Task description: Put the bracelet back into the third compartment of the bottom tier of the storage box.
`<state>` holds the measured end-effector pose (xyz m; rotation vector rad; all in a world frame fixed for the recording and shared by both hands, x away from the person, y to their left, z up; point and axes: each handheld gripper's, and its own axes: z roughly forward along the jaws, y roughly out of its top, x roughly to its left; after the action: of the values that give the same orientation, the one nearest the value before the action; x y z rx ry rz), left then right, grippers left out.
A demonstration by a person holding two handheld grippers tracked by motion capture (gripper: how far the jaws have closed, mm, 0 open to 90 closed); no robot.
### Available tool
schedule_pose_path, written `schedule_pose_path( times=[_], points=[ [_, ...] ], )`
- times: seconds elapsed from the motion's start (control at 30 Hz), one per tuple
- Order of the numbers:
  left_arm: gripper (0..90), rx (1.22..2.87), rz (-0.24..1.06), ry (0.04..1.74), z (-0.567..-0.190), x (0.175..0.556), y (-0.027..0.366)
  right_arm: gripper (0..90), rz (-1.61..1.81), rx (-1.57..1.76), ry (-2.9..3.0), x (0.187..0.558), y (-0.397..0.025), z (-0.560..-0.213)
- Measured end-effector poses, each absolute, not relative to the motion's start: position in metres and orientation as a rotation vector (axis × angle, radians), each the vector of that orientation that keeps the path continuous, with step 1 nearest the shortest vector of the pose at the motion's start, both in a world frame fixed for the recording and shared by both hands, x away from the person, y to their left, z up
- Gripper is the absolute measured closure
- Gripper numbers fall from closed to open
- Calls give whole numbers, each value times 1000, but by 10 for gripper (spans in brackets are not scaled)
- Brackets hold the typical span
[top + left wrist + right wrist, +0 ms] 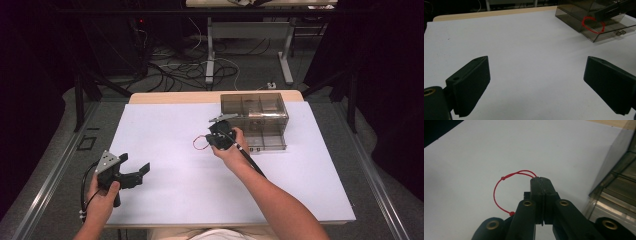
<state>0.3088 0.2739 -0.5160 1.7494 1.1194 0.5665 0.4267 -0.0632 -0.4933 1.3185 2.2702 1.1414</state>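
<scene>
Right gripper (541, 179) pinches a red string loop (499, 192) shut, just at nine o'clock from a smoky plastic organizer box (255, 120). Left gripper (135, 172) gapes wide, holding nothing, at seven o'clock on the white desk (175, 190).

High view: overhead, facing 12 o'clock across the white table (165, 190). Left gripper view: low, aimed toward 2 o'clock. Right gripper view: close, downward. Shared: smoky drawer box (260, 122), red cord loop (499, 192).

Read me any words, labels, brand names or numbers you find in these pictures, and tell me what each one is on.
No readable text: none on the red string loop, the smoky clear drawer box, the white table cover, or either hand-held gripper, left or right.
</scene>
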Motion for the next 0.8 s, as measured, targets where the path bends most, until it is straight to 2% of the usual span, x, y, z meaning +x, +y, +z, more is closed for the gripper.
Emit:
schedule_pose_path(
  times=[0.8],
  points=[
    [72,1749,571,1122,-516,309,273,900,1147,1435,2135,435,-137,-484]
  ],
)
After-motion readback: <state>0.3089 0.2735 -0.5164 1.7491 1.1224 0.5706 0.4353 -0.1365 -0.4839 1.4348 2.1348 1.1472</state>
